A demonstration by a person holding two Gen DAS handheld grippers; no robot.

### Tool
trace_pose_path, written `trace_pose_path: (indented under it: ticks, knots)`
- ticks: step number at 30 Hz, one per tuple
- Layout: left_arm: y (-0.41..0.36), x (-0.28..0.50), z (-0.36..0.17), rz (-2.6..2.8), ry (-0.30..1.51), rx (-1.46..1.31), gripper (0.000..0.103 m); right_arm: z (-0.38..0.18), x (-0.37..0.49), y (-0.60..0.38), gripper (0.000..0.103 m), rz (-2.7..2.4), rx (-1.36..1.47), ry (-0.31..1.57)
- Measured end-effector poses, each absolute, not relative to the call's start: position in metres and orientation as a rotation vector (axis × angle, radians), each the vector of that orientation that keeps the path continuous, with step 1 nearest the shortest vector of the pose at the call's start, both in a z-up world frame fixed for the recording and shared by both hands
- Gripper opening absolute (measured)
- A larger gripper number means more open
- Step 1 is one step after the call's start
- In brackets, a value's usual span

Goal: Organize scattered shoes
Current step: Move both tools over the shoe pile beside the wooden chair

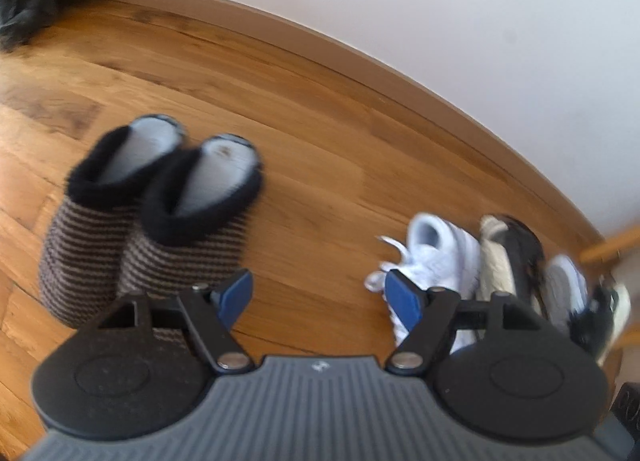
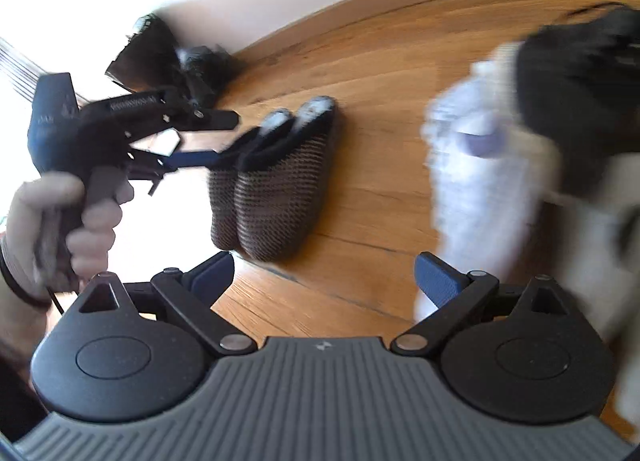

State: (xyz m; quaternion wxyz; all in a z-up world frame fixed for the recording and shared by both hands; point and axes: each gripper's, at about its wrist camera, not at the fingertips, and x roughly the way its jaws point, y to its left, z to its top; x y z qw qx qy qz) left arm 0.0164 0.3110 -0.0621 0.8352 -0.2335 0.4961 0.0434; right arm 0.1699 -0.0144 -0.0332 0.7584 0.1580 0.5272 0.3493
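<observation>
Both the left gripper (image 1: 319, 296) and right gripper (image 2: 324, 277) are held wide open, empty. The 2 striped knitted slippers with black fleece collars (image 1: 148, 217), left of centre, are judged soft and light, best pinched at the collar.

Brown-and-black striped knit slippers (image 1: 148, 221) with black fuzzy collars and pale grey insoles. Right of the slippers, a white lace-up sneaker (image 1: 436, 261), then a cream and black shoe (image 1: 508, 257). Warm honey-brown wooden floor (image 1: 320, 141) with darker grain streaks beneath the slippers. White wall (image 1: 440, 1) behind the slippers. Blue pads on black gripper fingers (image 1: 236, 297).
</observation>
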Motion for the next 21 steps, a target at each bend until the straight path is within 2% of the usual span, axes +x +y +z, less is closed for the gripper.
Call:
trace_pose_path:
  ticks: [9,14,21]
  knots:
    - [0.237,0.038,-0.025,-0.037,1.060,-0.409,0.075,-0.002,0.162,-0.139,0.099,0.679,0.163,1.177]
    - [0.198,0.052,-0.023,-0.103,1.094,-0.388,0.075,0.013,0.156,-0.212,0.100,0.594,0.071,1.177]
    - [0.141,0.079,-0.040,-0.166,1.157,-0.356,0.077,0.002,0.157,-0.267,0.101,0.488,0.217,1.124]
